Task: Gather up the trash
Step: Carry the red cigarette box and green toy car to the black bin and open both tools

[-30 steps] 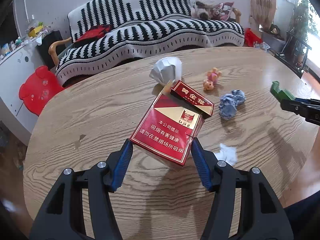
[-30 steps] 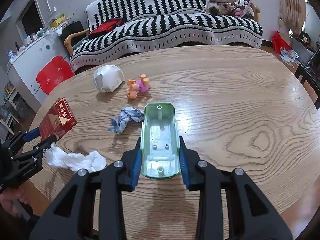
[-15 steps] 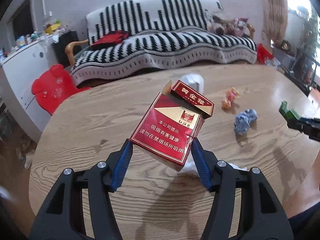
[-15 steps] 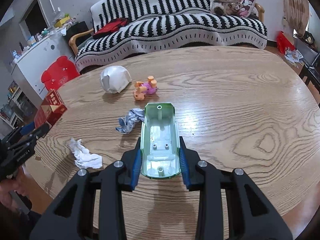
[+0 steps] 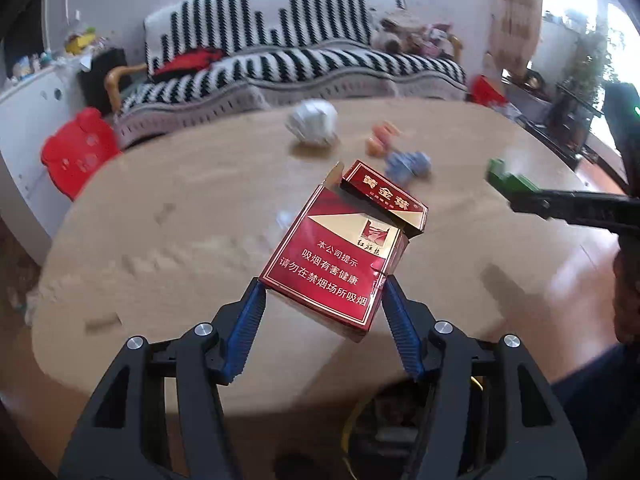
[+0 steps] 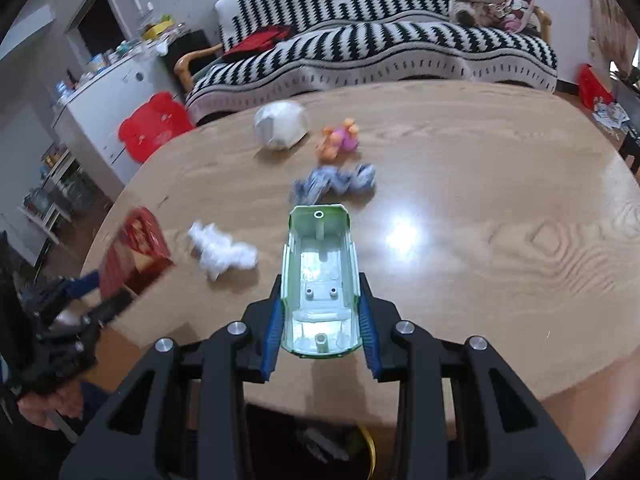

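My left gripper [image 5: 322,292] is shut on a red cigarette pack [image 5: 340,252] with its lid flipped open, held above the near edge of the wooden table [image 5: 180,240]. My right gripper [image 6: 320,300] is shut on a green plastic toy shell [image 6: 318,280], held above the table's near side. On the table lie a white crumpled tissue [image 6: 222,250], a blue-grey crumpled wad [image 6: 336,180] and a white paper ball [image 6: 282,124]. The pack and left gripper show at the left of the right wrist view [image 6: 132,248].
A small orange and pink toy [image 6: 338,144] lies beside the paper ball. A striped sofa [image 6: 380,40] stands behind the table. A red stool [image 6: 154,126] and a white cabinet [image 6: 104,96] stand at the left. Something dark sits below the table's near edge [image 5: 396,420].
Both grippers have pulled back toward the table's near edge, still holding their objects. The table items look farther away, and the floor area under the edge has come into view.
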The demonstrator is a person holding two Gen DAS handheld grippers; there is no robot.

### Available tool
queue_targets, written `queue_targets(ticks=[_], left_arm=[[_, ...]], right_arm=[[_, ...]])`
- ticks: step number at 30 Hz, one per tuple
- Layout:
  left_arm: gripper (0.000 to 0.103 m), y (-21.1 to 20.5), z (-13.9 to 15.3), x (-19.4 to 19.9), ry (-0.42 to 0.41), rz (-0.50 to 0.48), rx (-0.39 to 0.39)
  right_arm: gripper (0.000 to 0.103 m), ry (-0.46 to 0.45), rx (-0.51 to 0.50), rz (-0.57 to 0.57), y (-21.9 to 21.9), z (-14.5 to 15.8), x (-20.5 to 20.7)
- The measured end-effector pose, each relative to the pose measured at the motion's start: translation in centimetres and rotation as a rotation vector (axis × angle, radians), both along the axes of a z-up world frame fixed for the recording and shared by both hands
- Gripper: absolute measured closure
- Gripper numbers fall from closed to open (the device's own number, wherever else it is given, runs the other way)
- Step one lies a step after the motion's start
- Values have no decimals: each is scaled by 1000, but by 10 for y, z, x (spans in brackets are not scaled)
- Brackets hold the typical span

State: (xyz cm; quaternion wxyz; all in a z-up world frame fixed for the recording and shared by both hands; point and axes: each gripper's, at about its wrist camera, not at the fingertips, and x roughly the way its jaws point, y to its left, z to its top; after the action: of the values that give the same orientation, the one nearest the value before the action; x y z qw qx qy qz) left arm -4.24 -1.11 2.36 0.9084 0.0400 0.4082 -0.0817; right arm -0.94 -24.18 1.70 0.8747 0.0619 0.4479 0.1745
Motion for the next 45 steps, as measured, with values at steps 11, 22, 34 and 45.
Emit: queue_targets(ticks=[11,22,34,45], left_arm=[[44,-19,-57,-75,199,-115,-100],[44,-24,-118,-87,466,-135,-169],[44,-29,-125,-85,477,-112,-160],[44,-29,-125,-85,480,-104,-155]], right_arm=[[69,82,2,128,28,-39,-101],[69,287,9,136,28,-93,-138],[69,319,-7,115,28,-103,-129],[69,323,-8,104,27,-104,-128]])
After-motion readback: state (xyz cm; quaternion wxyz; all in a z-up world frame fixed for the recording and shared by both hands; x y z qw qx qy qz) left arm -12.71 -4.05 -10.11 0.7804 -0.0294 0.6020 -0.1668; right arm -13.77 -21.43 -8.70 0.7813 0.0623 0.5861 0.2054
